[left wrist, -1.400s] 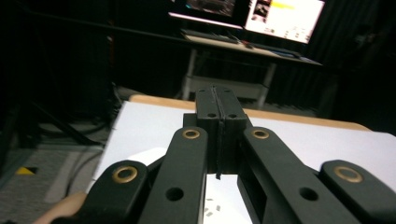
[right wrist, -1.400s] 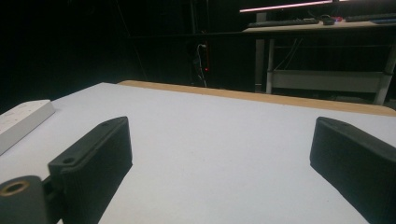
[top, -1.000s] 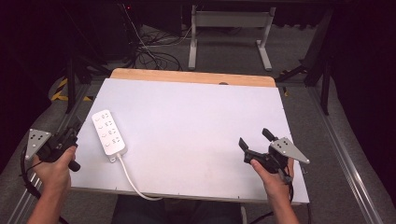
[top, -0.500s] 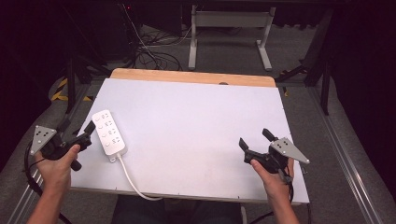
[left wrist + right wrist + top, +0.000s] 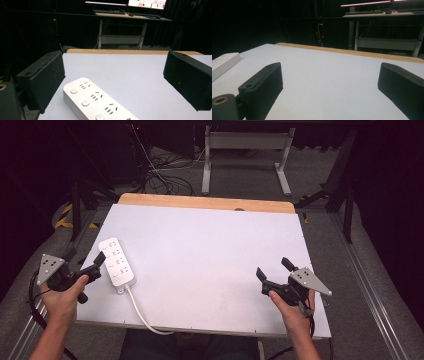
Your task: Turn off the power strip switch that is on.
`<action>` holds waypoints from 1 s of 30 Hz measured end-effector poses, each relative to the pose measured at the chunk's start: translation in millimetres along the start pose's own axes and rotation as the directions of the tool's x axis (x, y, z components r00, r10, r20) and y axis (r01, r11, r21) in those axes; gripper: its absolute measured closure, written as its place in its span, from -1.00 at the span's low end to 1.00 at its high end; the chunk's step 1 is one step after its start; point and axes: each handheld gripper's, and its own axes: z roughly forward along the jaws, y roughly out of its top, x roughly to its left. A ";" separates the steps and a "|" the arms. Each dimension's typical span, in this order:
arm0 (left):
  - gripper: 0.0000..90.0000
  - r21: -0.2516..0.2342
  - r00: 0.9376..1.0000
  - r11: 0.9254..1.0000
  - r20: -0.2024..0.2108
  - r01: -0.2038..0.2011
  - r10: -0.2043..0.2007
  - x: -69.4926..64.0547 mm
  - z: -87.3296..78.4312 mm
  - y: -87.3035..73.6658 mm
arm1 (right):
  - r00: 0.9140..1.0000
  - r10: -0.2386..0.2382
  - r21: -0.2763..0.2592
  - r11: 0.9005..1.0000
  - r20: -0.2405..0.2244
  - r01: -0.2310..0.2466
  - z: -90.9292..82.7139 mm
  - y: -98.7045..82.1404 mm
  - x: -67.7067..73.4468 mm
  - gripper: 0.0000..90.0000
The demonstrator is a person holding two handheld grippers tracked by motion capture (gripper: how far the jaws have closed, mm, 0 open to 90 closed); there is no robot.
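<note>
Left gripper view – power strip (image 5: 97, 102) sockets, buttons visible.

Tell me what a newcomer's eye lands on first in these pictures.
First the white power strip, lying alone near the left edge of the pale table, its cord trailing off the near edge. Next the left tongs, whose jaws have just been opening, stand wide right beside the strip with nothing between them. The right tongs, also open, rest over bare table at the near right.
</note>
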 end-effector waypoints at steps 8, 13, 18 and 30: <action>-0.92 0.011 1.000 1.000 0.010 0.000 0.000 -0.4 0.7 -0.5 | 1.000 0.001 -0.001 1.000 0.001 -0.001 -0.7 0.3 0.3 -0.85; -0.94 0.016 1.000 1.000 0.014 0.006 -0.006 0.1 1.0 -1.2 | 1.000 0.000 -0.001 1.000 -0.004 0.000 0.0 0.3 1.4 -0.85; -0.94 0.023 1.000 1.000 0.019 0.005 -0.005 0.3 2.2 -2.0 | 1.000 0.003 -0.003 1.000 -0.001 -0.003 -0.5 0.6 0.4 -0.85; -0.93 0.023 1.000 1.000 0.025 0.005 -0.006 -0.3 2.8 -2.2 | 1.000 -0.002 0.000 1.000 0.000 0.002 -1.0 0.1 0.3 -0.85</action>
